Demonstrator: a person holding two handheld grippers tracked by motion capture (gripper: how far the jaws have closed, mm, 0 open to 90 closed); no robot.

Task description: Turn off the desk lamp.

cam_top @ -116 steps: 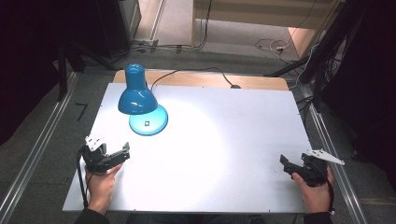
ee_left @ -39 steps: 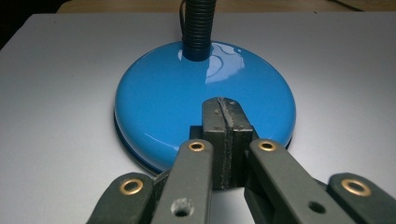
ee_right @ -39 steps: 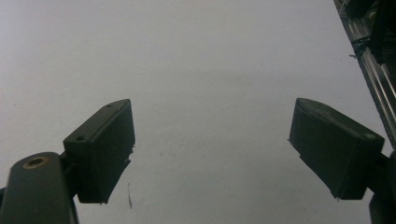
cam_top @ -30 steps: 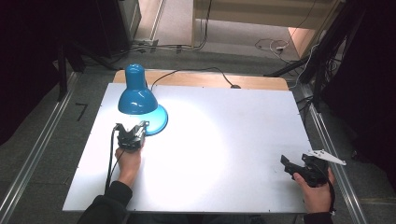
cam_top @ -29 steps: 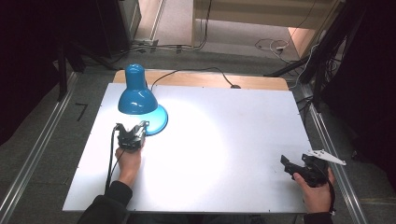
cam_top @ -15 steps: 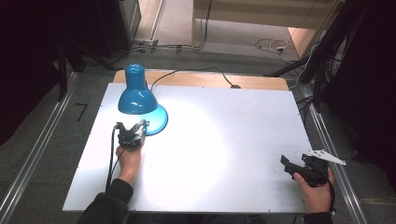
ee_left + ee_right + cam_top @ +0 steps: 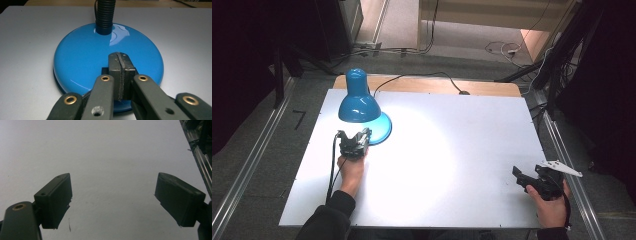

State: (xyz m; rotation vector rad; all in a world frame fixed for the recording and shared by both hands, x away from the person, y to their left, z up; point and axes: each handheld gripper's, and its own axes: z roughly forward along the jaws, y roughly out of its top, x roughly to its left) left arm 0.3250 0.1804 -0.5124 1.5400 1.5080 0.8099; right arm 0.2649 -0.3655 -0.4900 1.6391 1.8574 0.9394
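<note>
Blue desk lamp [image 7: 359, 102] at far left of white table [image 7: 462, 150], lit, shade aimed down at tabletop. Left gripper [image 7: 354, 140] at near edge of lamp base [image 7: 107, 62], jaws pressed together with nothing between, tips over blue disc; contact with it unclear. Ribbed neck [image 7: 105, 15] rises straight ahead of jaws, top cut off. Switch not discernible. Right gripper [image 7: 534, 181] well apart at near right corner, jaws spread wide over bare table.
</note>
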